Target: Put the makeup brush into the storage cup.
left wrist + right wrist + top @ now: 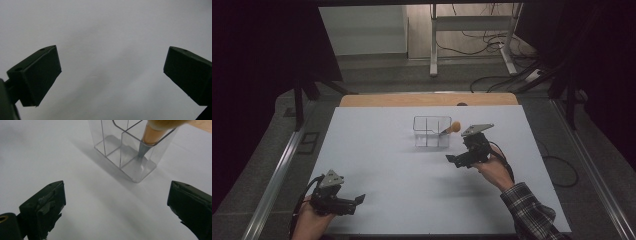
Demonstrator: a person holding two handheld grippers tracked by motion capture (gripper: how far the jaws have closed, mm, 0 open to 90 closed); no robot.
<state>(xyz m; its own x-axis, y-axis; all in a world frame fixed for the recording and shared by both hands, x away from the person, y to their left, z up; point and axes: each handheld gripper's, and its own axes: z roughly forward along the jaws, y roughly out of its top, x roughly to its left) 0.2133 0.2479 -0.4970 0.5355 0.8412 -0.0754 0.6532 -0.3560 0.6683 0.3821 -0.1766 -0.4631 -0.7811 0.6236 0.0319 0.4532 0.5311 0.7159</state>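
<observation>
A clear plastic organiser box with inner dividers (431,132) stands upright on the white table top (387,170), toward the far middle of it. Inside the box's right-hand compartment, as the high view shows it, a tool with a rounded wooden handle and a grey metal shaft (451,128) leans, its shaft resting down at the bottom and its handle sticking out above the rim, tilted to the right.

The right gripper (453,160) hovers just in front of the box and a little to its right, near but apart from it. Its jaws are spread wide with nothing between them; in the right gripper view the box (130,152) and the tool (150,135) stand just beyond them.

The left gripper (357,202) sits well apart from the box, at the near left corner of the table, jaws likewise released and empty over bare table (112,50).
</observation>
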